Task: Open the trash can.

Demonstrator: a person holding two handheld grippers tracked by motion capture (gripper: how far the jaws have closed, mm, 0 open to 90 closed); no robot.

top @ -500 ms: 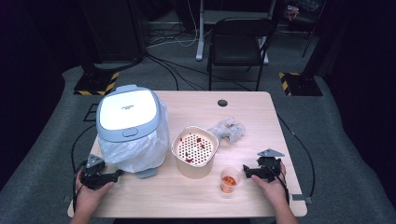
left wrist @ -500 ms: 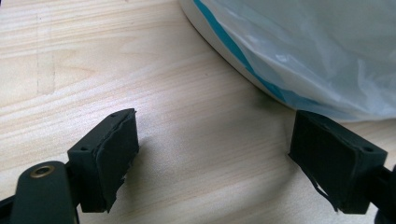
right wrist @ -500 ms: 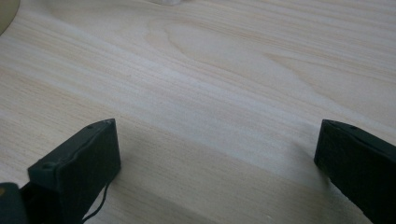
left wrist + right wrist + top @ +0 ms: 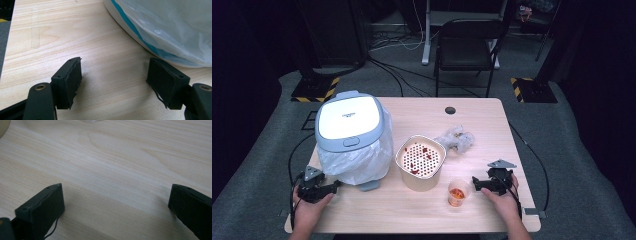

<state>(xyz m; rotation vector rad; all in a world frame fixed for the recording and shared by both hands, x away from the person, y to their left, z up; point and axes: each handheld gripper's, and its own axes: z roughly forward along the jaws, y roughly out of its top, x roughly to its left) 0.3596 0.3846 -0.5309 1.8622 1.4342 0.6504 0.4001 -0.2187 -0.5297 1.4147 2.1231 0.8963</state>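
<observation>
Left gripper (image 4: 333, 186) low on the table (image 4: 422, 220), jaws spread wide, nothing between the pads. Same seen along the jaws in the left gripper view (image 4: 115, 82): bare wood in the gap, both pads clear of everything. Just beyond the far jaw, off to its outer side, the white bin (image 4: 130, 27) with a blue band and its clear plastic liner (image 4: 175, 27) bulging over the wall; near that jaw, not touching it. From above, the bin (image 4: 349, 125) with its grey-rimmed white lid closed, ahead of the jaw tips and close by.

Right gripper (image 4: 475, 183) likewise low over the tabletop, jaws at full spread, empty. In the right gripper view (image 4: 116, 205) plain wood grain between the two black pads, no object within them. Straight ahead of the jaw tips in the high view, just beside them, a small clear cup (image 4: 458, 192) with orange-red pieces inside, possibly cut fruit, too small to tell. Beyond the cup, a round beige container (image 4: 420, 162) with a perforated insert holding a few red bits. Farther off to the jaws' side, a crumpled clear wrapper (image 4: 455, 137).
</observation>
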